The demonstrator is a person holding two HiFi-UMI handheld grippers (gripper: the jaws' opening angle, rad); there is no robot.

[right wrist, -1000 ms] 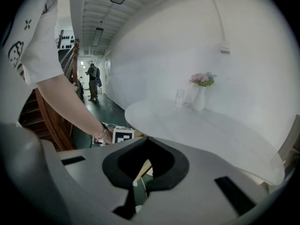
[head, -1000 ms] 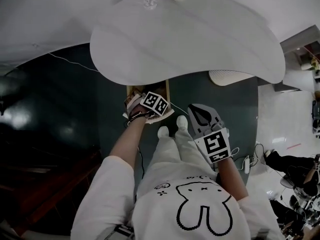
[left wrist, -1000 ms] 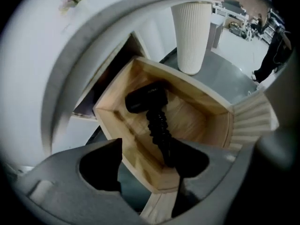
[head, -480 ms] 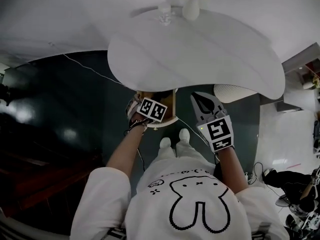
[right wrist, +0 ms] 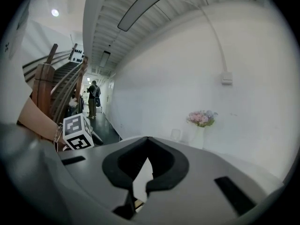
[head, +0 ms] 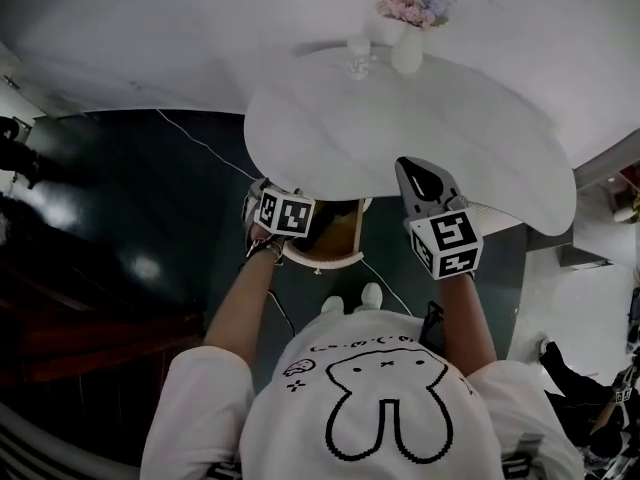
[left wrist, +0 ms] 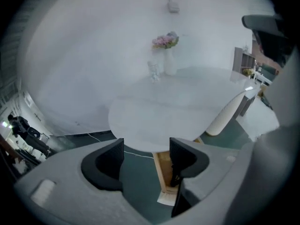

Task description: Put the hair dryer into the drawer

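Observation:
No hair dryer shows in any view. Under the near edge of the white oval table (head: 420, 138) sits the pulled-out wooden drawer (head: 335, 236); it shows again as the drawer (left wrist: 165, 175) in the left gripper view. My left gripper (head: 270, 206) hovers at the drawer's left side, and its jaws stand open with nothing between them, as the left gripper (left wrist: 146, 161) view shows. My right gripper (head: 408, 168) is held over the table's near edge, right of the drawer. In its own view the right gripper (right wrist: 147, 138) has its tips touching and holds nothing.
A white vase of pink flowers (head: 408, 46) and a glass (head: 358, 56) stand at the table's far edge by the wall. A white cable (head: 200, 143) runs over the dark floor. A wooden stair (head: 90, 338) is at the left. A person (right wrist: 93, 100) stands far down the corridor.
The head camera has tilted up, showing more of the table. My right gripper has risen from beside the shoes to the table's near edge. The left gripper has stayed by the drawer.

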